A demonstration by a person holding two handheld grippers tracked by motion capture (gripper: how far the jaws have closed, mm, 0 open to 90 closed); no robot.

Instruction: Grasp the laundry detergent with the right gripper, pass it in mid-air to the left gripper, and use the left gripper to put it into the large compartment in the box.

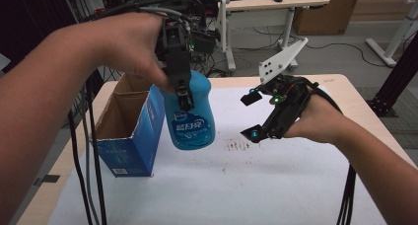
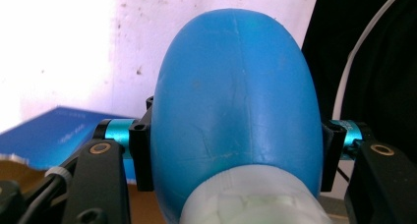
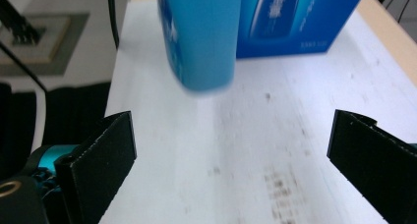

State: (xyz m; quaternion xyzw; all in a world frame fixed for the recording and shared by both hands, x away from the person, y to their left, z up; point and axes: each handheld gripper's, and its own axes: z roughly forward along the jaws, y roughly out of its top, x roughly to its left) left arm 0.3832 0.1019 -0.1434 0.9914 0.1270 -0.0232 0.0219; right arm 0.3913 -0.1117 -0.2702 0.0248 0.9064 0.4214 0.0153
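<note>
The left tongs point(image 1: 185, 99) are pinching a blue bottle point(image 1: 190, 116) near its top, with 1 black jaw pressing on each side of it. In the left gripper view the bottle point(image 2: 231, 101) is sitting between the 2 jaws, and its pale neck is showing at the bottom. The left hand point(image 1: 130, 50) is holding the bottle up in the air, above the white table point(image 1: 236, 185). The bottle is hanging with its bottom end down, and it is not touching the table.

The right tongs point(image 1: 249, 115) are spread wide apart and holding nothing. In the right gripper view the 2 black jaws are standing at the far left and far right, with bare white table point(image 3: 231, 150) between them. The right hand point(image 1: 315, 121) is keeping them low over the table, well apart from the bottle.

Just beside the bottle, an open blue box point(image 1: 130, 131) is standing on the table. Its top flaps are up, and the inside is looking brown, maybe cardboard. In the right gripper view the bottle point(image 3: 201, 37) is looking blurry, with the box point(image 3: 295, 20) behind it. Some small dark marks point(image 1: 236, 146) are showing on the table.
</note>
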